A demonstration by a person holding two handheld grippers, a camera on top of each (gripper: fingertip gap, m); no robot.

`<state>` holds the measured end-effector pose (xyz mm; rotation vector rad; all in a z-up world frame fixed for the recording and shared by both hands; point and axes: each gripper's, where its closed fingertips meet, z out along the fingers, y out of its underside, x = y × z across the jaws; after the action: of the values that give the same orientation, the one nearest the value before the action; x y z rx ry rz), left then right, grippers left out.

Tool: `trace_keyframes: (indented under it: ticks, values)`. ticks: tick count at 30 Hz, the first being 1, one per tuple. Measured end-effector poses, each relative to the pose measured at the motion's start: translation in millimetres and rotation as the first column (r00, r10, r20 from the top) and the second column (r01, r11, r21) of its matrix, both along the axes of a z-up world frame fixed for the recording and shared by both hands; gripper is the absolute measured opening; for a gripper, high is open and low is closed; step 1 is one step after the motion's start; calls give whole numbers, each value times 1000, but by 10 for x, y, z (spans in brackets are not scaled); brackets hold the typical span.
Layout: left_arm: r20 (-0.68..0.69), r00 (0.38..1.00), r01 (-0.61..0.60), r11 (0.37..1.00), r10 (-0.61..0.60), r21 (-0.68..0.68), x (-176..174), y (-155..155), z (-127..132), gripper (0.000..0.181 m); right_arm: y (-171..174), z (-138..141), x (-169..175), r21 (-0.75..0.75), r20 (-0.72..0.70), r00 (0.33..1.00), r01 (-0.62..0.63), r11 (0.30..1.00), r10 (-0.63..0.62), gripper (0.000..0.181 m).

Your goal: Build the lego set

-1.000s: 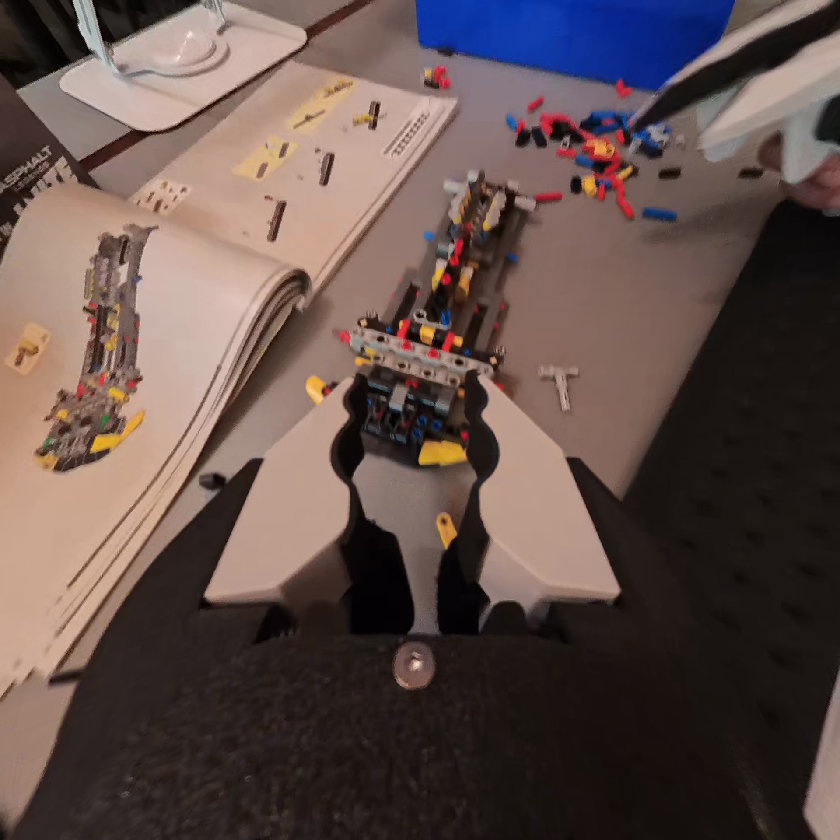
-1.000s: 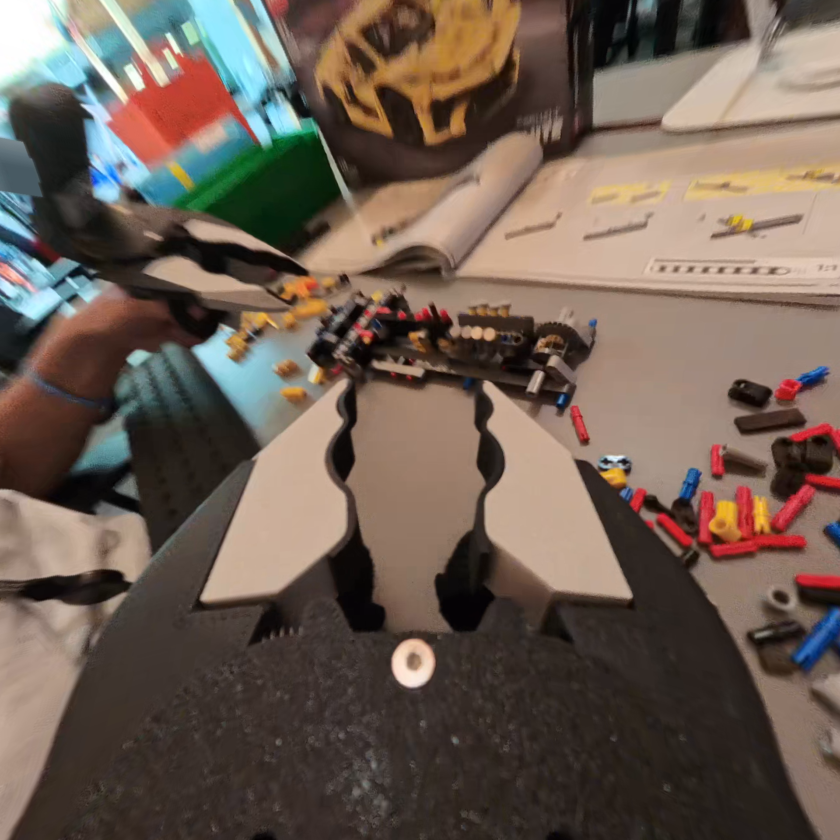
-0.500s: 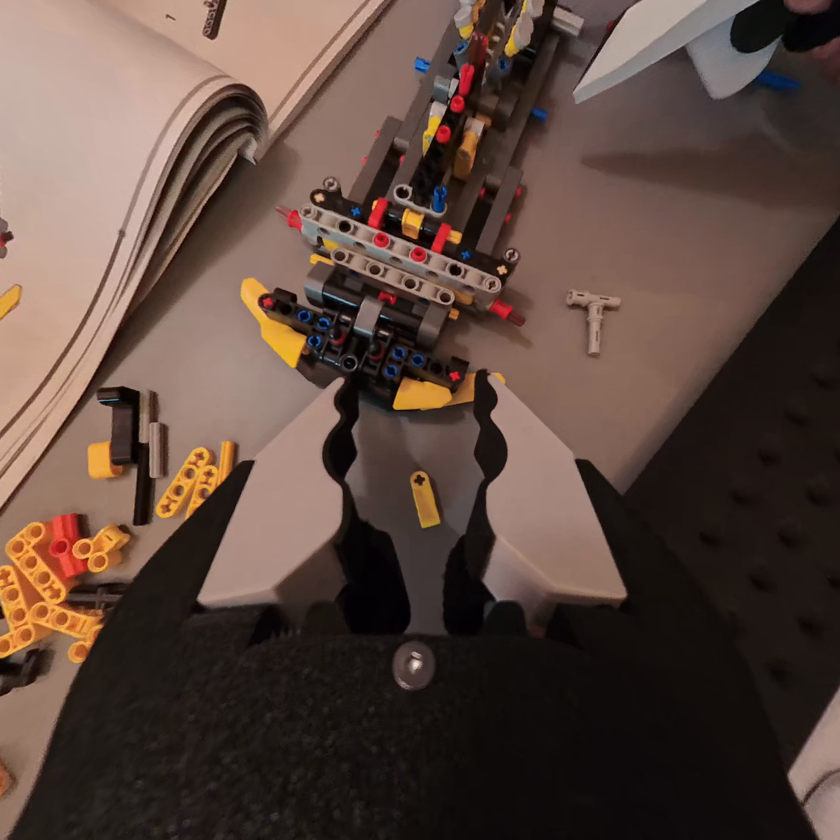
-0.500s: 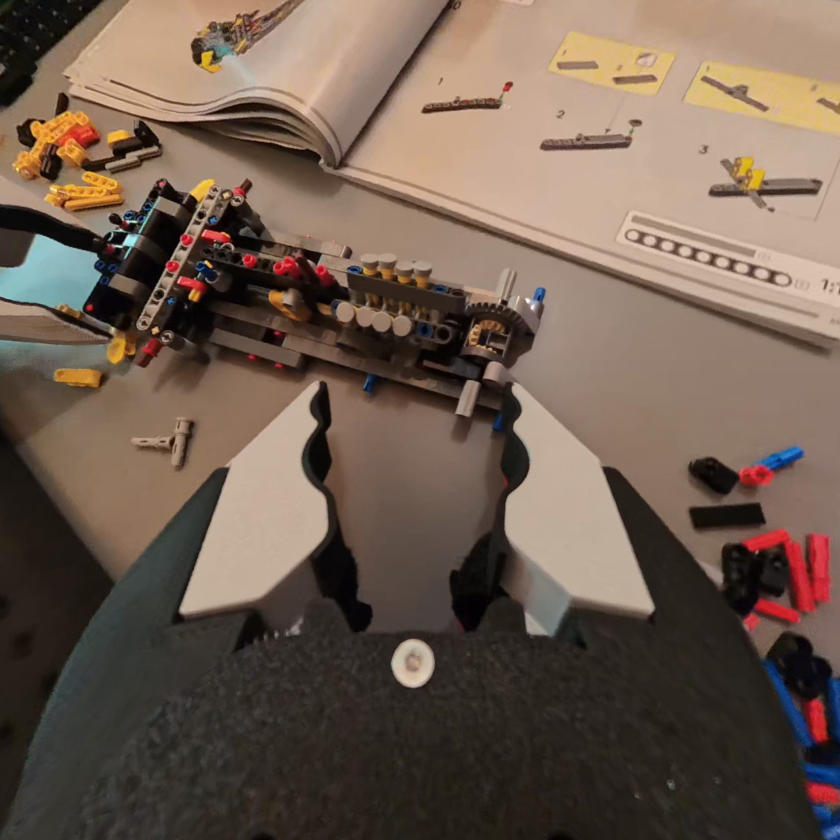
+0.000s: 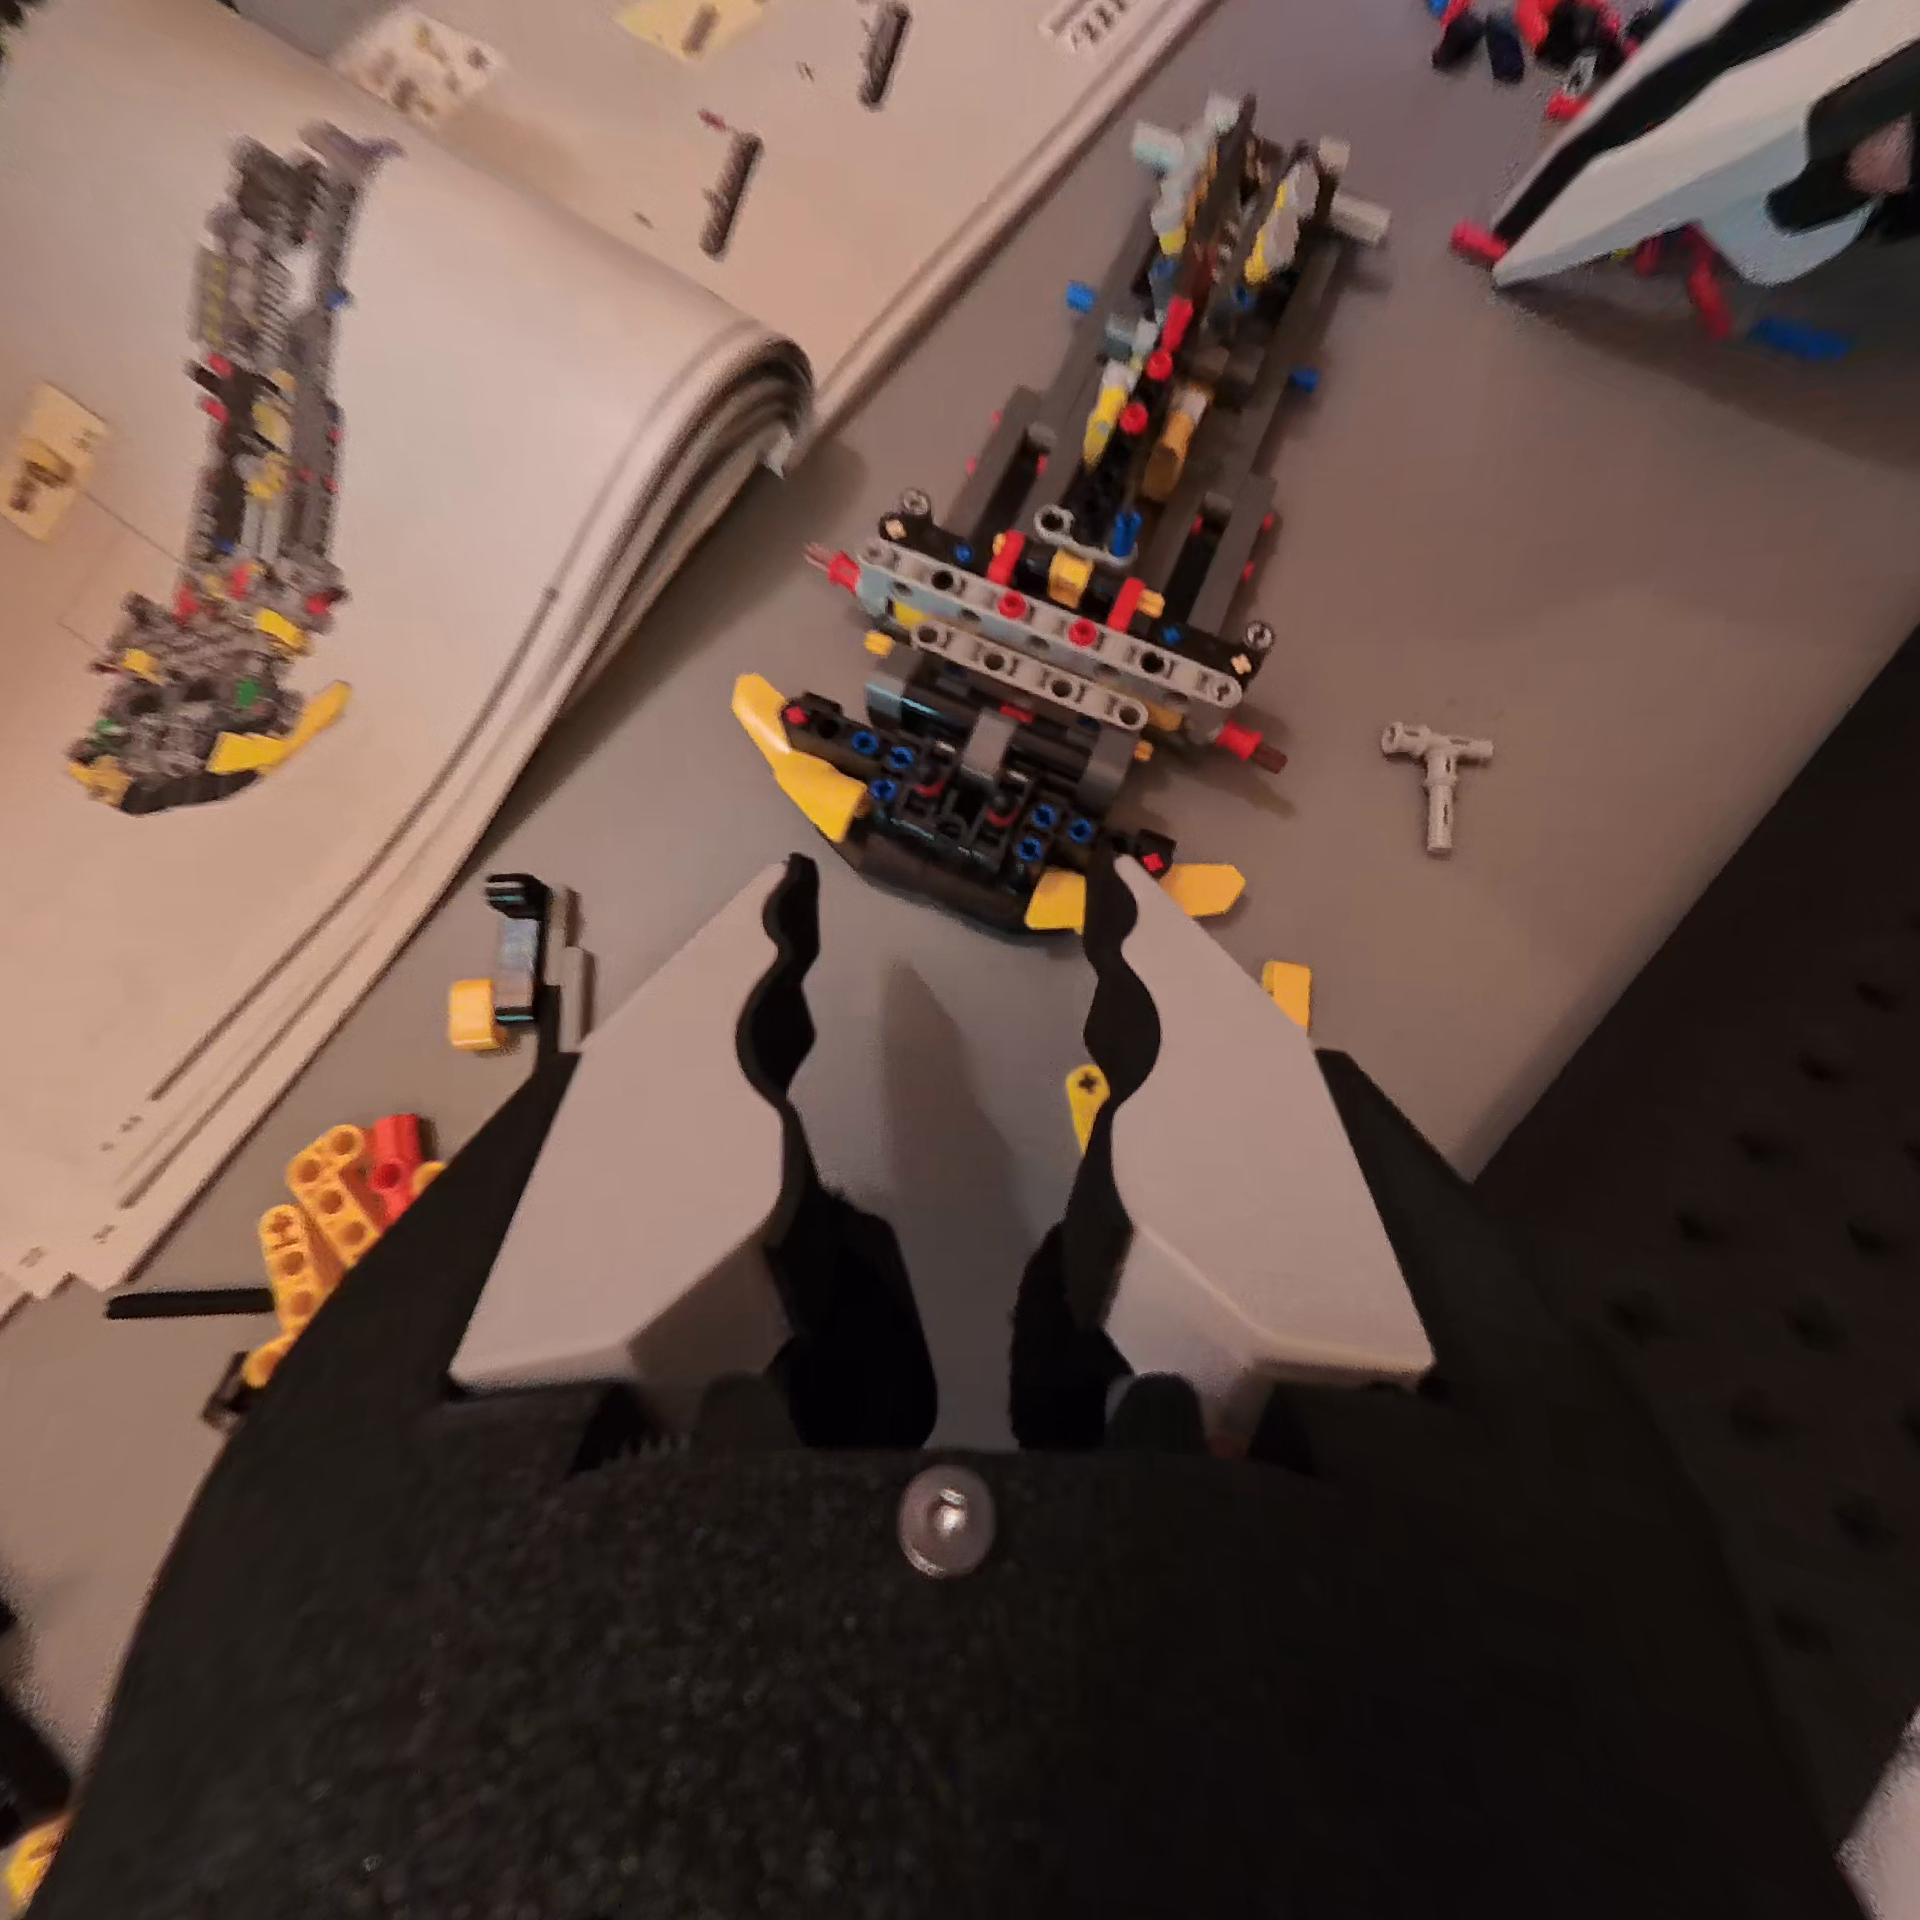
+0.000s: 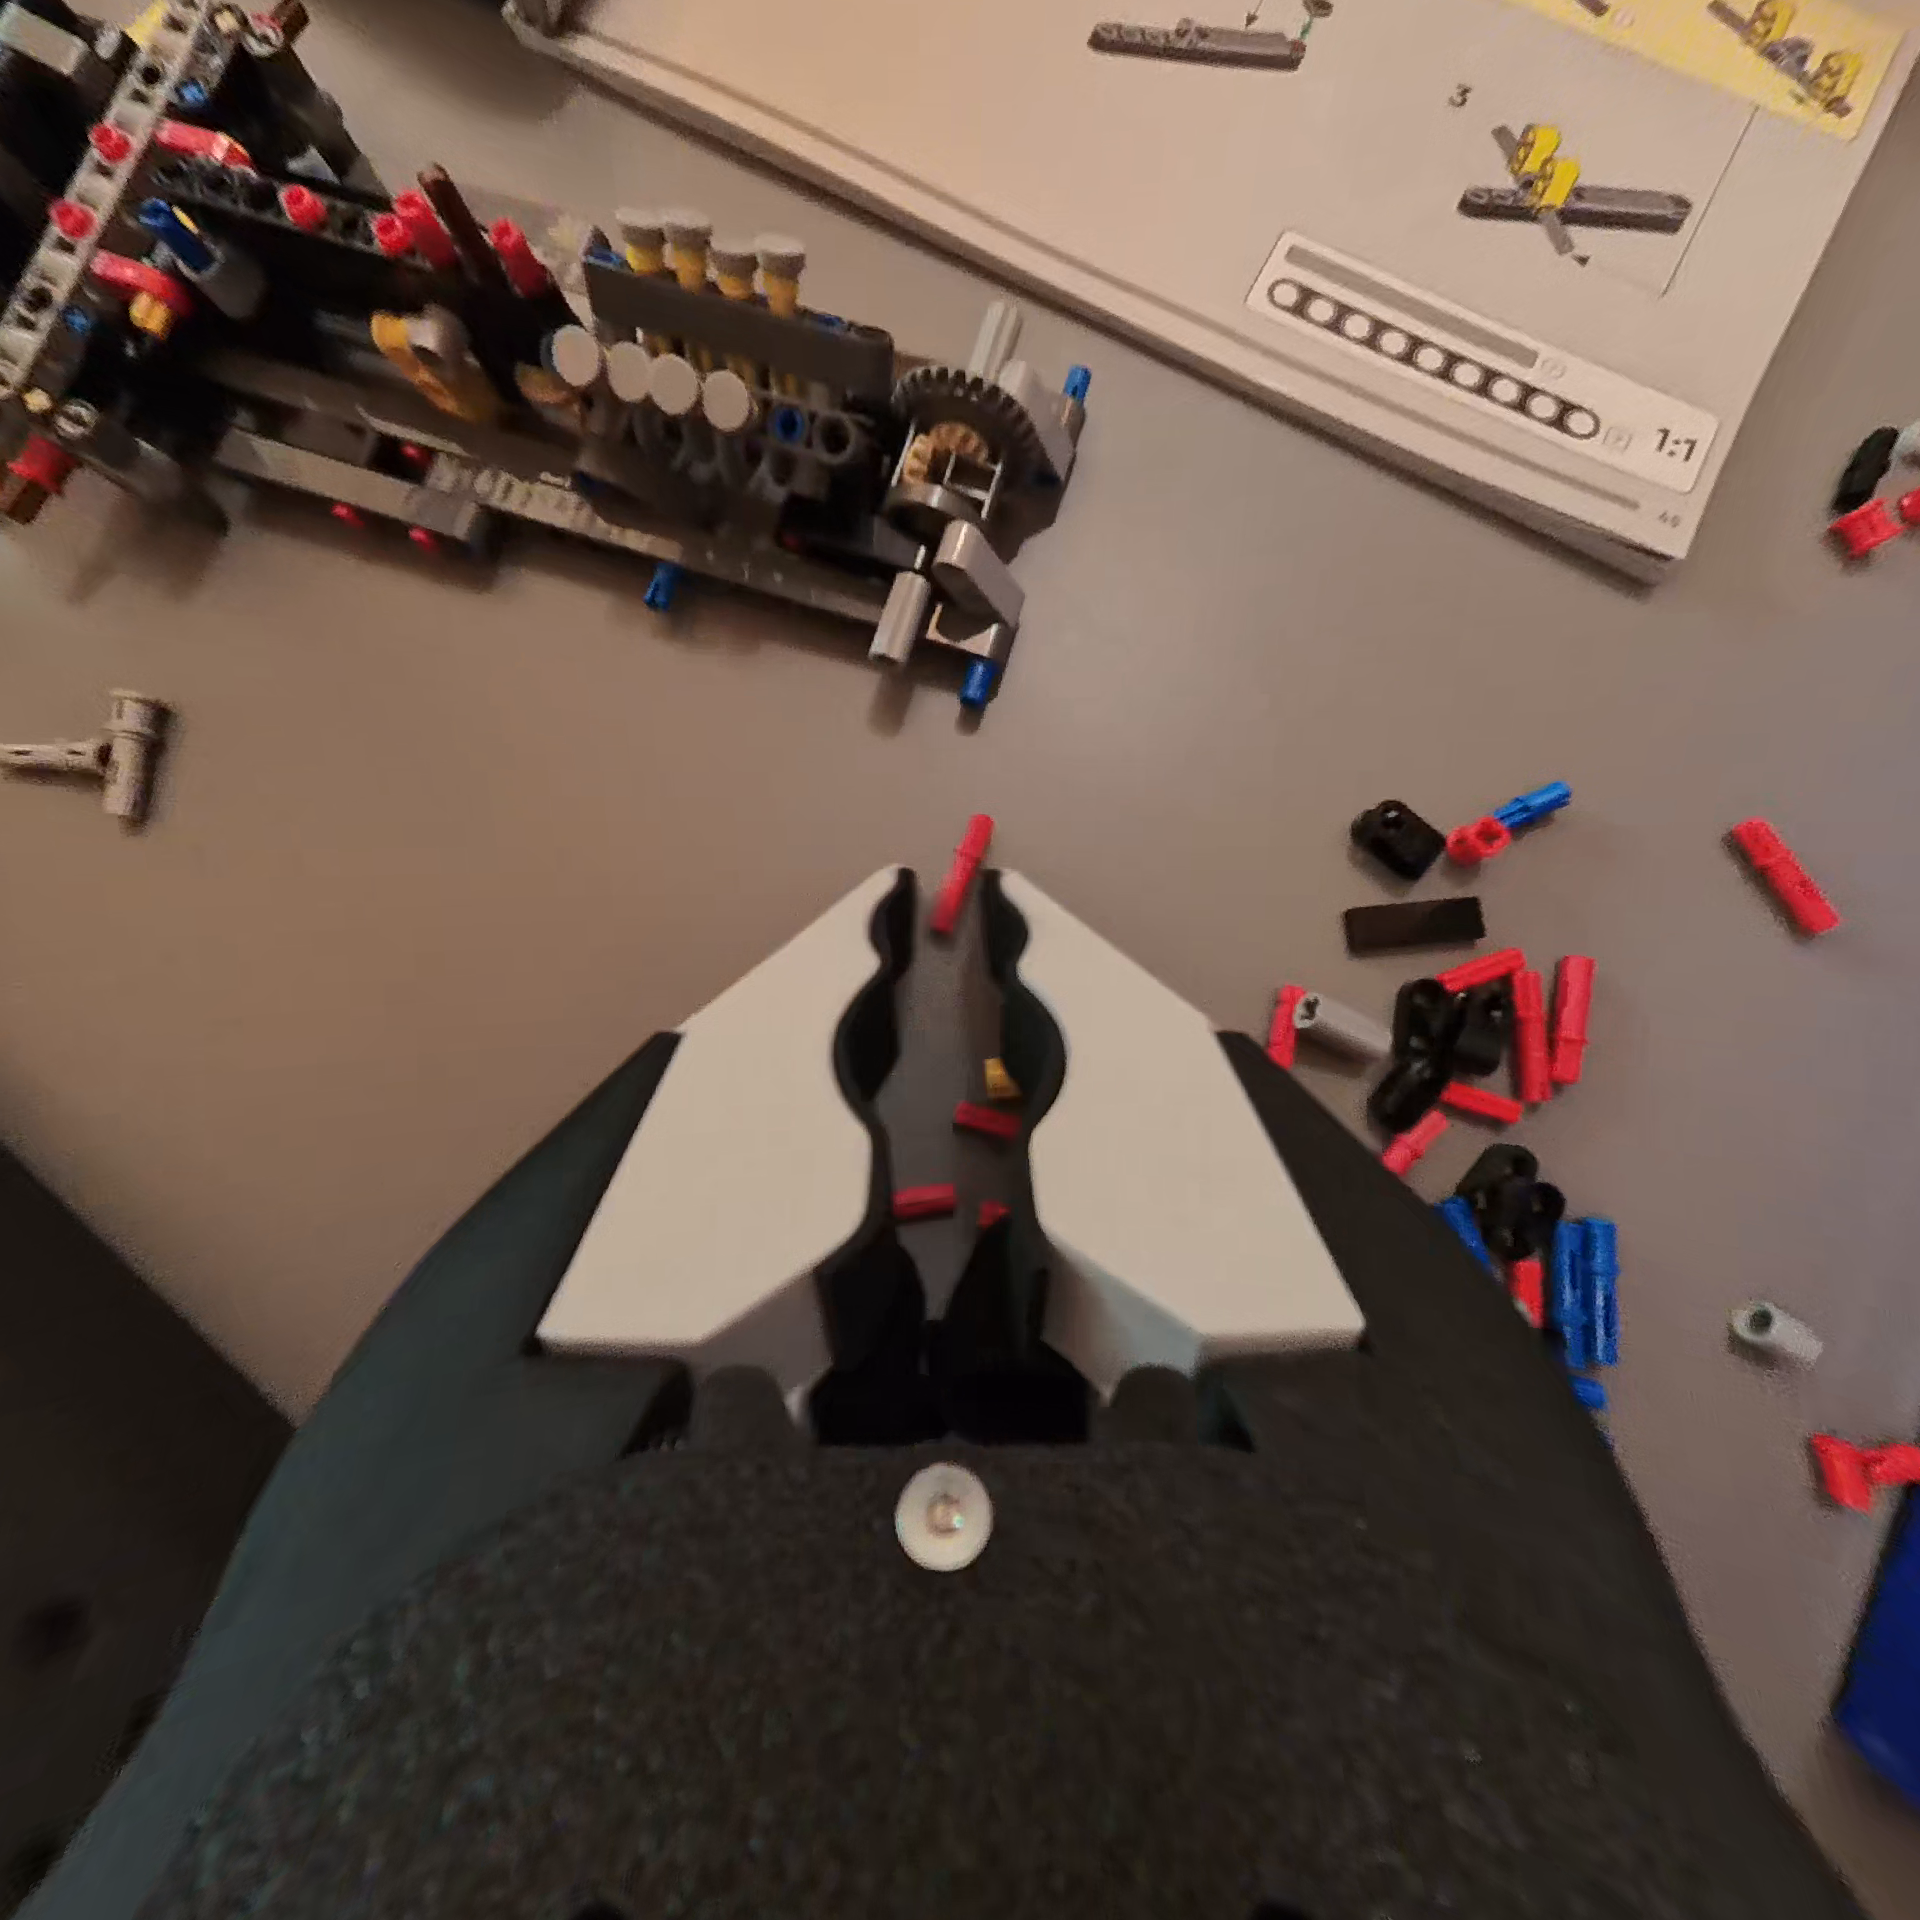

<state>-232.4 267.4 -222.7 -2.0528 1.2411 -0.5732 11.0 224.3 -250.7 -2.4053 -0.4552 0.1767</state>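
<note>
The long black-and-grey Lego chassis (image 6: 540, 416) lies beside the open instruction booklet (image 6: 1195, 208). The right gripper (image 6: 951, 883) has swung off it and now pinches a small red pin (image 6: 961, 871), likely the next part; the left gripper (image 5: 951, 878) waits spread at the chassis's nose.

A flat grey tabletop (image 5: 1558, 540) fills most of both views under dim, warm indoor light. Beyond its edge lies a dark, dimpled black surface (image 5: 1766, 1091).
</note>
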Motion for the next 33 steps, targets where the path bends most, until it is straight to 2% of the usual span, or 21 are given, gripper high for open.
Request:
trace_keyframes:
  ticks: [1,5,8,12,14,19,22,26,29,31,33]
  values:
    - [20,1000,-8,1000,7,20,-8,35,51,49,6,-6,42,8,31,999,12,1000,-13,4]
    - [124,992,-41,996,31,80,0,117,270,45,18,42,425,51,173,977,114,992,-121,3]
    - [211,977,-46,995,26,91,54,112,399,43,67,132,614,63,126,973,187,980,-193,3]
    - [281,960,-44,993,12,109,99,109,495,43,113,127,1146,63,209,912,348,935,-353,4]
    - [317,948,-51,991,10,124,112,127,527,43,155,80,1324,39,204,886,417,908,-416,4]
    - [391,920,-51,988,-10,144,141,124,566,43,191,6,1397,-3,157,878,457,889,-451,5]
    - [408,913,-59,986,-10,155,139,131,549,43,200,58,1381,22,141,879,458,889,-456,20]
    - [414,910,-81,980,-1,180,115,177,561,43,258,323,1140,135,72,895,429,893,-441,30]
    - [398,917,-115,979,39,169,57,253,499,43,389,668,442,282,-151,945,323,903,-290,33]
    - [407,913,-105,985,42,135,45,247,483,42,410,871,-114,356,-320,936,260,898,-144,34]
    - [403,913,-124,983,61,132,-4,288,473,42,392,989,-579,391,-435,900,212,896,-24,50]
